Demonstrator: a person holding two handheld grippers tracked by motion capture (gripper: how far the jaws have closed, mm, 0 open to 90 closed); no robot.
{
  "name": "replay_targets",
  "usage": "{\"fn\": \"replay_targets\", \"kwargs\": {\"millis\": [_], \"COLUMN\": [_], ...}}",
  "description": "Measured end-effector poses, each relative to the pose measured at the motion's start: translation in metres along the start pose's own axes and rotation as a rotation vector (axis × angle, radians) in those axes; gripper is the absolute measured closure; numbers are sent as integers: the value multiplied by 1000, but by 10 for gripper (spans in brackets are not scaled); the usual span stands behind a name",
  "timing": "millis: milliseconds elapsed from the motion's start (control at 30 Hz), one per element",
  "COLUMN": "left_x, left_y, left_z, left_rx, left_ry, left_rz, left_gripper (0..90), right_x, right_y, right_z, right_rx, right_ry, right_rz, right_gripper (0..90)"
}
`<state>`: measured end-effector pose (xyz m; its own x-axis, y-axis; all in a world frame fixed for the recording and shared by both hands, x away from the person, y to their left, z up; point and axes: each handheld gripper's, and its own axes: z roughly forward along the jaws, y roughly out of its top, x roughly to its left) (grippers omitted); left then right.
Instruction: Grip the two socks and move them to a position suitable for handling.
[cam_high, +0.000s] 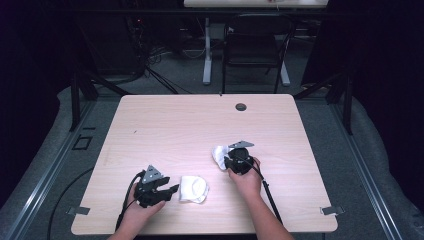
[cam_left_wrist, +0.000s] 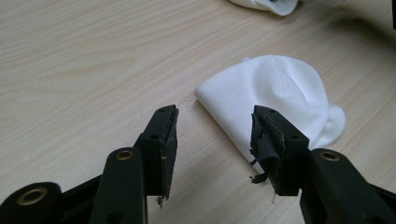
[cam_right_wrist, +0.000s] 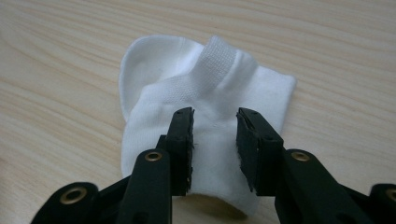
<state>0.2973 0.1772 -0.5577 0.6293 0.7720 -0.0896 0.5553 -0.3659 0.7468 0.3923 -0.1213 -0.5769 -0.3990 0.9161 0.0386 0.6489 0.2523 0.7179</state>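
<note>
Socks lie apart on the table (cam_high: 165, 120): your right gripper (cam_right_wrist: 214, 144) straddles the far sock (cam_right_wrist: 205, 116) with jaws parted, unpinched, your left gripper (cam_left_wrist: 215, 140) gapes empty beside the folded sock (cam_left_wrist: 275, 93), so next close and lift

Two socks lie on the surface (cam_high: 165, 125). The folded sock (cam_high: 193, 189) lies just to the right of the left tongs (cam_high: 170, 190), ahead of their open jaws and apart from them. The other sock (cam_high: 219, 155) lies at the tip of the right tongs (cam_high: 226, 161), under and between their parted jaws. The right tongs sit farther back and right of the left tongs.
</note>
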Motion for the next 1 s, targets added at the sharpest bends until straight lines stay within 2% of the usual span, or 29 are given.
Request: {"fn": "replay_targets", "kwargs": {"millis": [233,300,333,367,433,567,733,833,900,1000], "left_x": [-5,-6,-7,-7,-8,-10,-14,-15,-16,-18], "left_y": [-1,-1,-2,-2,-2,-3,-3,-3,-3,-4], "left_z": [3,4,4,4,4,4,5,5,4,4], "left_rx": [10,11,18,18,9,13,14,19,22,15], "left_ry": [-7,-6,-9,-9,-13,-16,-22,-25,-27,-32], "left_rz": [14,13,16,16,19,25,33,43,48,50], "left_gripper": [508,508,508,508,508,508,507,507,507,507], "right_x": [21,25,34,34,44,55,59,57,55,53], "right_y": [-1,-1,-2,-2,-4,-7,-8,-6,-5,-7], "right_z": [2,3,3,3,2,0,-5,-11,-21,-44], "right_rx": [-11,-9,-14,-14,-11,-12,12,36,-1,-44], "right_ry": [34,36,39,39,44,39,41,50,71,86], "right_rz": [-23,-28,-37,-37,-55,-67,-62,-55,-27,-25], "right_gripper": [678,673,661,661,652,648,621,588,587,579]}}
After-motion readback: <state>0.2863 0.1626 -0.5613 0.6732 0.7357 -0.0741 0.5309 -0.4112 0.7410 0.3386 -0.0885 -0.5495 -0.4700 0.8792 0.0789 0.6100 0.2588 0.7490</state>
